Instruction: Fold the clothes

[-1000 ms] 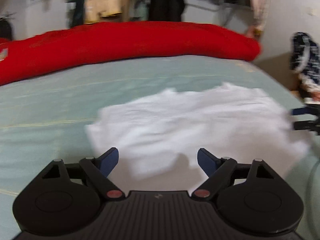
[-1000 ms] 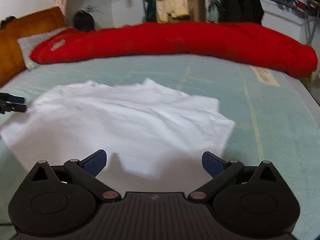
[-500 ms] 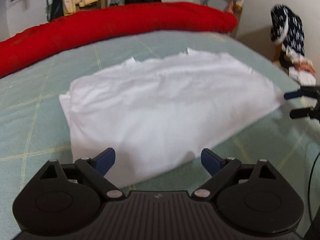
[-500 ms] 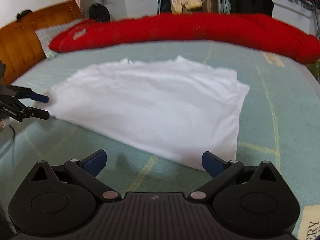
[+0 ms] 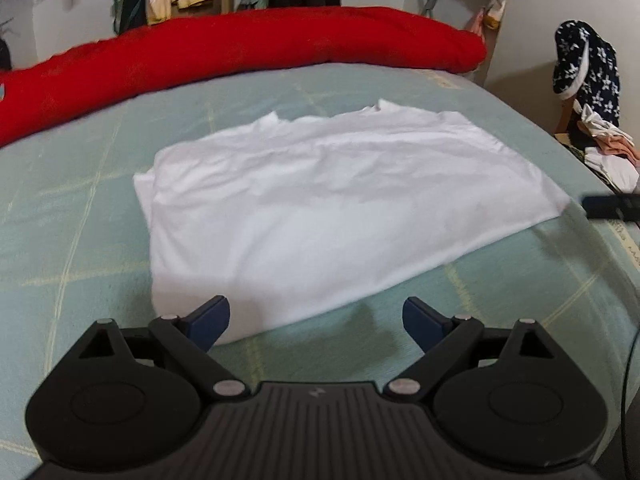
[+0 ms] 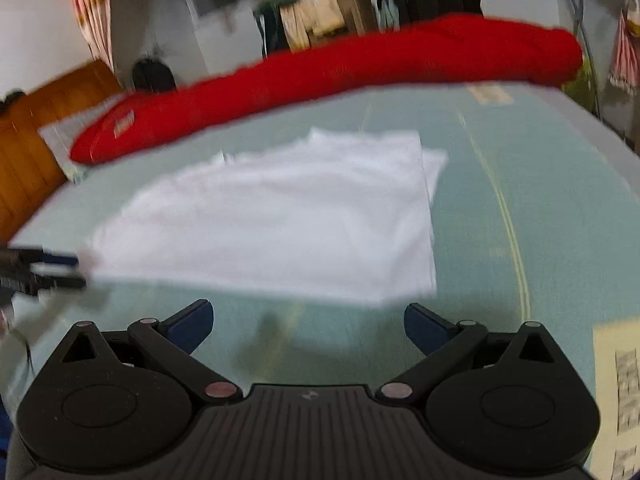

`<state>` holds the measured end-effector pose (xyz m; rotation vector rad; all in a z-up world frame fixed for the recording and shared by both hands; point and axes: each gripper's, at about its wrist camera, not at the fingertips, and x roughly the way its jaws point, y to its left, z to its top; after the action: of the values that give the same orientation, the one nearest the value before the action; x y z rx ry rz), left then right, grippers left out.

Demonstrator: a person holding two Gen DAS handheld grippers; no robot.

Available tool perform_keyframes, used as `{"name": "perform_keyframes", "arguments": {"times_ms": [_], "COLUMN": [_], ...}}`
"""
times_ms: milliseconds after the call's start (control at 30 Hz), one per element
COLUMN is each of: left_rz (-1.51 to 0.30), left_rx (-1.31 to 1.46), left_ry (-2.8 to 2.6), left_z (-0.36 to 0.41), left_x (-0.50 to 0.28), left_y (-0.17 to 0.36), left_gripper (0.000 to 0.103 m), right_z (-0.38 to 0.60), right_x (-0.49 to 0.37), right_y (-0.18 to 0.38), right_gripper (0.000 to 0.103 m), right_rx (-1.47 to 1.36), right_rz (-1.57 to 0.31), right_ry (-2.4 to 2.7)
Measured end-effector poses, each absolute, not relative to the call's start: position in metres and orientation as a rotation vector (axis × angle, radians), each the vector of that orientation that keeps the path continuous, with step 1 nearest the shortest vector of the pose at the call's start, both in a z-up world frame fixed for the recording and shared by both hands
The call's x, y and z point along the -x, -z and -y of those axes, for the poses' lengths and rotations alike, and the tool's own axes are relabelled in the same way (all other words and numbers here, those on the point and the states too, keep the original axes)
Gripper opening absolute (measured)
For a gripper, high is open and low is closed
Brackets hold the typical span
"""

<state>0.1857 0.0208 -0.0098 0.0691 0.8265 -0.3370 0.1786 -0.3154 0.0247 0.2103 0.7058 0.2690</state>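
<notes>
On the bed [image 5: 72, 184] lies the folded shirt [image 5: 320, 200]; left claw [image 5: 316, 316] and right claw [image 6: 308, 320] both gape empty beside it. A careless, shallow pinch could drag the layers apart.

Shirt [image 5: 340, 200] was soft white cloth, lightly creased; bed [image 5: 80, 216] matt woven fabric; quilt [image 5: 240, 52] red cloth; headboard [image 6: 28, 148] glossy wood.

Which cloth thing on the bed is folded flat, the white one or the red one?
The white shirt, lying flat in the middle of the bed. The red blanket is bunched into a long roll behind it.
</notes>
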Motion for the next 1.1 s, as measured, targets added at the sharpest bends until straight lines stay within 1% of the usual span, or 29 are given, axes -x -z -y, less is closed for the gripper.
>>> {"name": "perform_keyframes", "arguments": {"times_ms": [133,233,333,567,700,800,900,1000,1100], "left_rz": [-0.837,-0.845,-0.85,-0.82,-0.854,-0.878,-0.869,-0.834,-0.857], "left_rx": [-0.087,-0.096,-0.092,-0.112,-0.088,-0.095,-0.079,-0.13,-0.126], "left_ry": [0.344,0.328,0.315,0.321,0.359,0.346,0.348,0.372,0.326], "left_z": [-0.014,-0.015,-0.02,-0.008,0.001,-0.005,-0.022,-0.032,-0.039], "left_x": [-0.184,-0.18,-0.175,-0.173,-0.171,-0.165,-0.153,-0.14,-0.136], "left_y": [0.007,0.009,0.008,0.01,0.028,0.044,0.052,0.056,0.05], "left_gripper": [0.093,0.093,0.093,0.093,0.093,0.093,0.102,0.102,0.102], "right_z": [0.303,0.302,0.305,0.287,0.266,0.259,0.263,0.271,0.279], "right_x": [-0.215,-0.241,-0.245,-0.197,-0.181,-0.169,-0.161,-0.152,-0.148], "right_y": [-0.03,-0.014,0.004,-0.008,-0.013,-0.008,0.003,0.012,0.01], "right_gripper": [0.103,0.103,0.103,0.103,0.103,0.103,0.103,0.103,0.103], "right_rx": [-0.216,-0.223,-0.222,-0.148,-0.051,-0.01,0.026,0.051,0.023], "right_rz": [-0.672,-0.718,-0.778,-0.709,-0.715,-0.75,-0.783,-0.796,-0.799], "right_ry": [-0.283,-0.252,-0.193,-0.266,-0.34,-0.388,-0.372,-0.347,-0.328]}}
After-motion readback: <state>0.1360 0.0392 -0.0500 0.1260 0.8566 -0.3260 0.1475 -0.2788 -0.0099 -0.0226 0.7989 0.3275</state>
